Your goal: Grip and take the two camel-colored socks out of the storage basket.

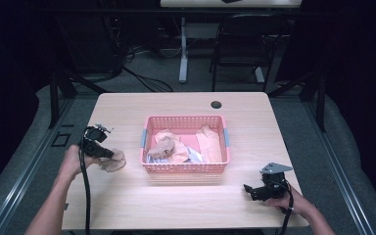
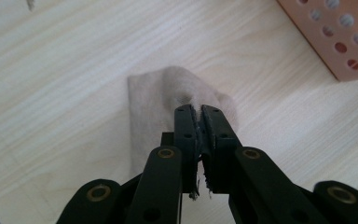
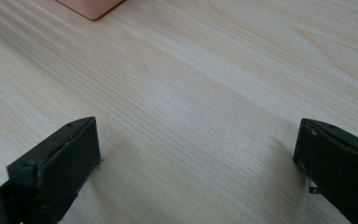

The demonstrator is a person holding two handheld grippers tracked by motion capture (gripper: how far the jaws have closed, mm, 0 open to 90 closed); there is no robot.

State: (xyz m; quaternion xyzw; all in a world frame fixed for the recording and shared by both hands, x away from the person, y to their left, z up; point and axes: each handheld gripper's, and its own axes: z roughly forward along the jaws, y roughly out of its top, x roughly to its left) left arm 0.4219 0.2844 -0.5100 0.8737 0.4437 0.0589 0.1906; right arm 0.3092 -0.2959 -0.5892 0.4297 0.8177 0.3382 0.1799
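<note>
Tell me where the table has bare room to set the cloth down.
Bare wood runs along the near edge, between the pink basket and the right gripper, and across the far strip from the basket to the cable hole. It is crowded inside the basket and left of it, where the left gripper pinches the beige cloth.

Left gripper (image 2: 199, 112): black, linked arms with brass-coloured pivot pins, small screw holes along jaws, worn pad edges. Black cable trails from it. Right gripper (image 1: 248, 188): black, flat jaws, grey three-cornered plate (image 1: 276, 168) on top. Forearms bare, no sleeves seen.
</note>
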